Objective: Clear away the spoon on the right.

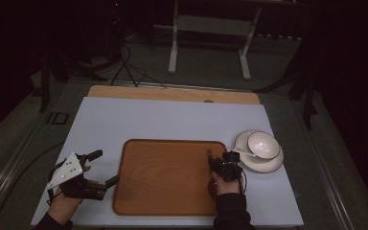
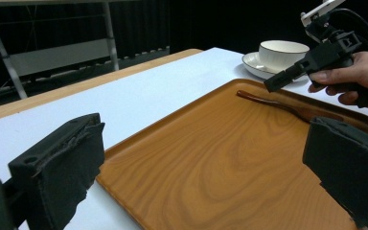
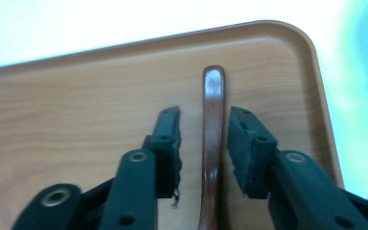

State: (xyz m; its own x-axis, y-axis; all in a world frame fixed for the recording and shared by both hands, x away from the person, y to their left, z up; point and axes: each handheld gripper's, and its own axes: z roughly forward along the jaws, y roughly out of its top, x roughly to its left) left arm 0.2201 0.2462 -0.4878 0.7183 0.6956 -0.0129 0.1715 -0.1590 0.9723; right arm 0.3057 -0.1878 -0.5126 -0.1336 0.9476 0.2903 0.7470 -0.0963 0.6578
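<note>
Dark wooden spoon (image 3: 212,143) laid in rectangular wooden tray (image 3: 76,120), straddled by right gripper (image 3: 204,139), jaws narrowly parted, not touching. Left gripper (image 1: 93,167) held beside tray, jaws spread wide.

The tray (image 1: 167,177) is orange-brown wood with a visible wavy grain. A dark reddish-brown wooden spoon (image 3: 212,139) lies on it. The mat (image 1: 172,120) is pale blue-white over a tan wooden table (image 1: 172,93). The bowl (image 1: 261,143) and saucer (image 1: 268,163) are cream-white with dark rims.
</note>
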